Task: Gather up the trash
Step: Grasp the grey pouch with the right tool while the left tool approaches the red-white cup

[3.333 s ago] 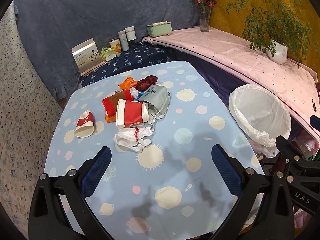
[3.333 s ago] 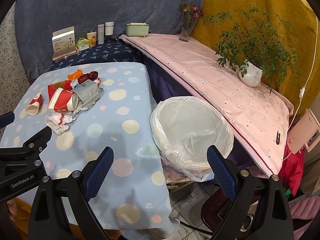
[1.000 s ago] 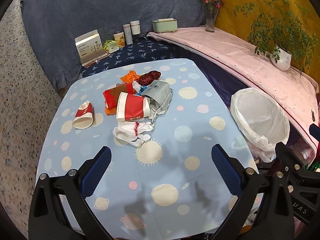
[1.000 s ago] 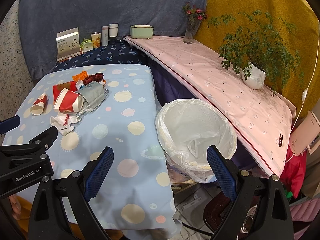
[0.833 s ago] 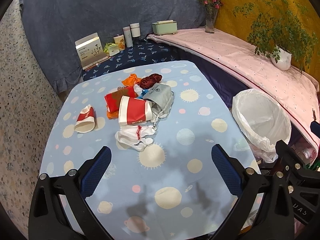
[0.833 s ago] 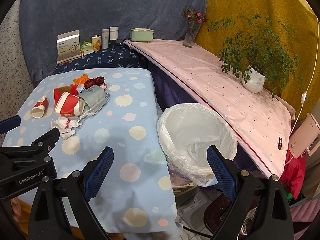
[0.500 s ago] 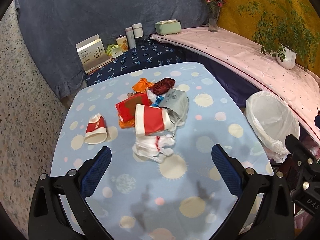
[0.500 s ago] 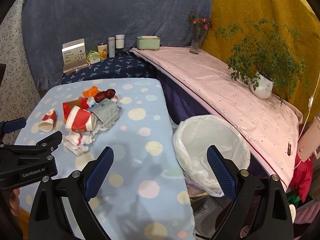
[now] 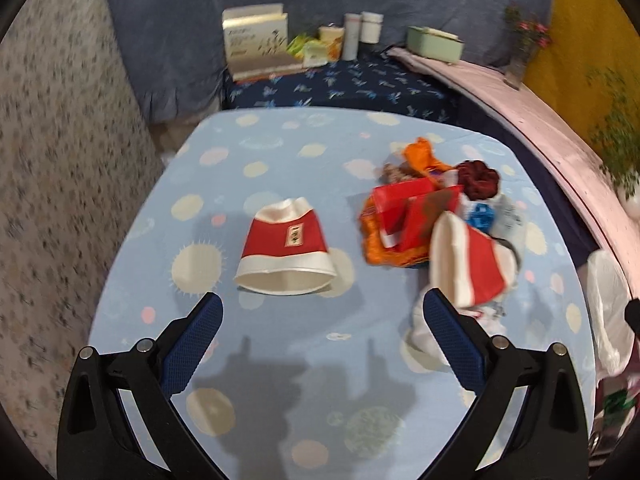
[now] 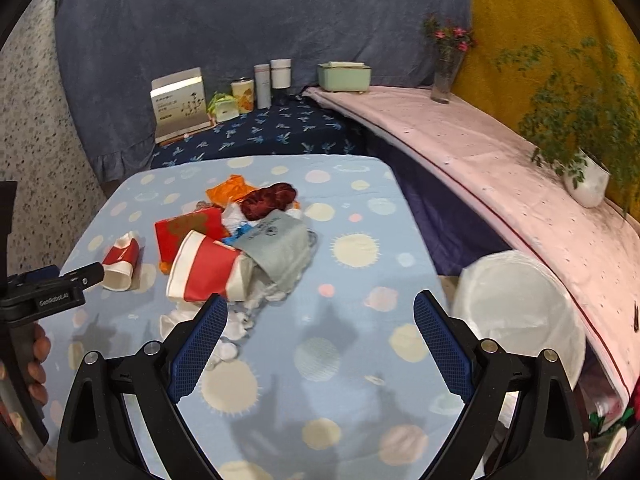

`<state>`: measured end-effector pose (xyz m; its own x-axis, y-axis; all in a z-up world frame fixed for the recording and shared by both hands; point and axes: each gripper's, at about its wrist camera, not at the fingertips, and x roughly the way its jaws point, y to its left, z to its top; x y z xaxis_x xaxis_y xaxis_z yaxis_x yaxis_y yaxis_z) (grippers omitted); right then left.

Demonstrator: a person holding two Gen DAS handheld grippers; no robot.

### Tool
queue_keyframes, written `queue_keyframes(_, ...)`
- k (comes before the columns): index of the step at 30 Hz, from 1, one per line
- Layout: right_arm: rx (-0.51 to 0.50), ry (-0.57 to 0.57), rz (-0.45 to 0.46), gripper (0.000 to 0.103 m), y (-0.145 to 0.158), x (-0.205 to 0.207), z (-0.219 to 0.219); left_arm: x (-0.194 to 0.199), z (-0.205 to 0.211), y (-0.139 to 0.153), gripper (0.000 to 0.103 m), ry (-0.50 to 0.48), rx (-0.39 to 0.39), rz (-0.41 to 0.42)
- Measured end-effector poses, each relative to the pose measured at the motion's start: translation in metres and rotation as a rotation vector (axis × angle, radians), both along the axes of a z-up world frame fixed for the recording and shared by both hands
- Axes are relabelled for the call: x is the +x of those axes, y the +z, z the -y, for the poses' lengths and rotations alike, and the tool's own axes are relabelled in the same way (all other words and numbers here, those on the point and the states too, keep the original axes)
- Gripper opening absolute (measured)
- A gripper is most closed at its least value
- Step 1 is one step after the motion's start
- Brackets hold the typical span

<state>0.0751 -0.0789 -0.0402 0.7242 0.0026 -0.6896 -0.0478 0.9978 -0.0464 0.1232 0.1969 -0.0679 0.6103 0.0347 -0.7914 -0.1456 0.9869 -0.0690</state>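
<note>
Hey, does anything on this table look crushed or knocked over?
Yes. A small cup lies on its side, squashed flat, apart from the trash pile, where a bigger cup is also tipped over.

White tissue [image 10: 240,322] partly hidden behind paper cup [image 10: 204,268]

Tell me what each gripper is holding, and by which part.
Nothing is held. The left gripper is open, facing the lone cup; the right gripper is open above the table.

open left claw [image 9: 320,320], crushed cup [image 9: 285,253] ahead
</note>
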Motion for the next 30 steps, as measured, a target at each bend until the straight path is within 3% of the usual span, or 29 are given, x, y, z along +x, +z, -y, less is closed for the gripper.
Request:
queue_keyframes(9,0.036,0.051,-0.039,0.090,-0.032,0.036,-0.041,0.036,-0.024,-0.034,0.096,-0.005,-0.035,-0.008)
queue_keyframes(21,0.065,-0.008,-0.066,0.090,-0.052,0.069,-0.028,0.074,-0.024,-0.071,0.095,0.028,-0.027,-0.109)
queue_keyframes(23,0.073,-0.019,-0.071,0.090,-0.055,0.074,-0.023,0.074,-0.024,-0.074,0.090,0.020,-0.051,-0.115)
queue_keyframes(25,0.076,-0.030,-0.073,0.090,-0.057,0.081,-0.020,0.073,-0.022,-0.077,0.071,0.013,-0.070,-0.123)
queue_keyframes(27,0.083,-0.046,-0.076,0.090,-0.059,0.087,-0.017,0.073,-0.022,-0.082,0.059,0.007,-0.106,-0.144)
queue_keyframes(29,0.094,-0.058,-0.079,0.090,-0.060,0.093,-0.015,0.069,-0.020,-0.081,0.055,0.018,-0.102,-0.131)
queue_keyframes(30,0.097,-0.059,-0.080,0.089,-0.061,0.095,-0.015,0.068,-0.019,-0.081,0.044,0.011,-0.100,-0.126)
